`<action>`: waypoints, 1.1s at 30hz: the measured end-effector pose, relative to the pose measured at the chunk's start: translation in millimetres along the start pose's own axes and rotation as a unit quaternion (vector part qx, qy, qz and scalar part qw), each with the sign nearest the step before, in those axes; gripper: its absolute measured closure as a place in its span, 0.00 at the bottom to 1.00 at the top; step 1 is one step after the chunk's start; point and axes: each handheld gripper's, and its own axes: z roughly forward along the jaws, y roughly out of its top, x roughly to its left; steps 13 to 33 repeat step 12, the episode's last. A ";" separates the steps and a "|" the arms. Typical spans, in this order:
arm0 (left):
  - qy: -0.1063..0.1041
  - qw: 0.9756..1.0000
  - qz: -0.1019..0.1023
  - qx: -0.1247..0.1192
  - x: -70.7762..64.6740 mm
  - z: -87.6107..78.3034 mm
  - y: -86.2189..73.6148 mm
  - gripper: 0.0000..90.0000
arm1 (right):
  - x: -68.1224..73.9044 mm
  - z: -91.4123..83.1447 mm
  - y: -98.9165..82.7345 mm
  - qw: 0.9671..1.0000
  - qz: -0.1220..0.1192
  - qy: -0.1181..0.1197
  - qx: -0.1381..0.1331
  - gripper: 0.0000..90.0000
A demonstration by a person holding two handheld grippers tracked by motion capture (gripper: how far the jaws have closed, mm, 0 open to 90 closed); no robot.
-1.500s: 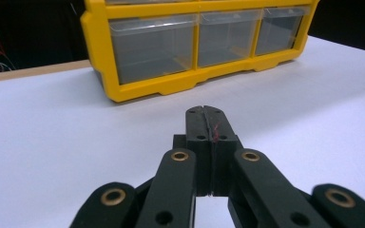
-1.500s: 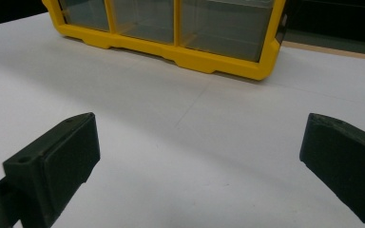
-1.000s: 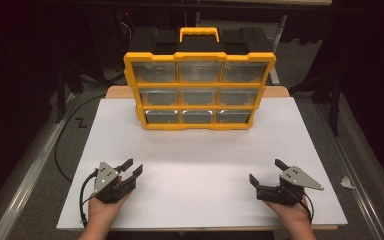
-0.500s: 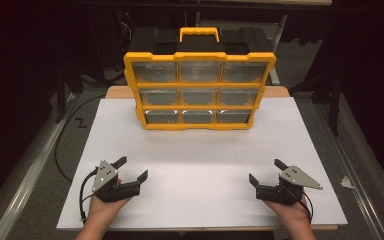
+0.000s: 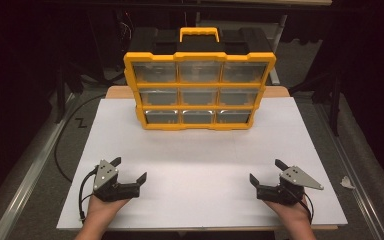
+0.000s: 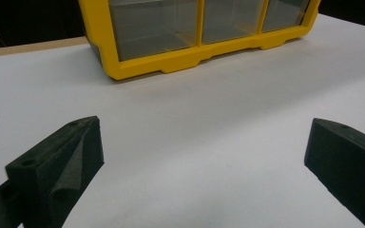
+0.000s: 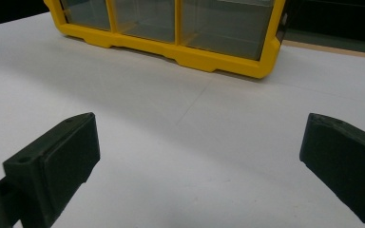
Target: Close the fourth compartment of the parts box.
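A yellow-framed organizer [image 5: 200, 80] with clear drawers in three rows of three and a yellow handle stands upright at the far middle of the white board [image 5: 200, 155]. Its bottom row shows in the left gripper view [image 6: 161, 66] and the right gripper view [image 7: 209, 59]. My left gripper [image 5: 129, 168] rests at the near left of the board. Its jaws have just been opening and stand wide, with nothing between them [image 6: 204, 130]. My right gripper [image 5: 265, 170] rests at the near right, open and holding nothing [image 7: 198, 122]. Both point toward the organizer, well short of it.
The white board lies on a wooden table whose edge [image 5: 120, 92] shows behind it. A black cable [image 5: 60, 150] loops on the floor at the left beside a metal rail [image 5: 20, 190]. A crumpled white scrap [image 5: 347, 182] lies on the floor at the right.
The left gripper's jaws have spread from nearly together to wide apart. Both hands stay where they were, and the right gripper is unchanged.
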 end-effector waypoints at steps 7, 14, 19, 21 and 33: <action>-0.002 1.000 0.004 0.000 -0.8 -0.9 0.7 0.00 | -0.2 -0.5 0.5 1.000 -0.002 -0.001 -0.002 0.01; -0.004 1.000 0.007 0.000 -1.8 -1.1 0.7 0.00 | 0.4 -2.2 1.8 1.000 -0.003 -0.002 -0.005 0.01; -0.004 1.000 0.007 0.000 -1.8 -1.1 0.7 0.00 | 0.4 -2.2 1.8 1.000 -0.003 -0.002 -0.005 0.01; -0.004 1.000 0.007 0.000 -1.8 -1.1 0.7 0.00 | 0.4 -2.2 1.8 1.000 -0.003 -0.002 -0.005 0.01; -0.004 1.000 0.007 0.000 -1.8 -1.1 0.7 0.00 | 0.4 -2.2 1.8 1.000 -0.003 -0.002 -0.005 0.01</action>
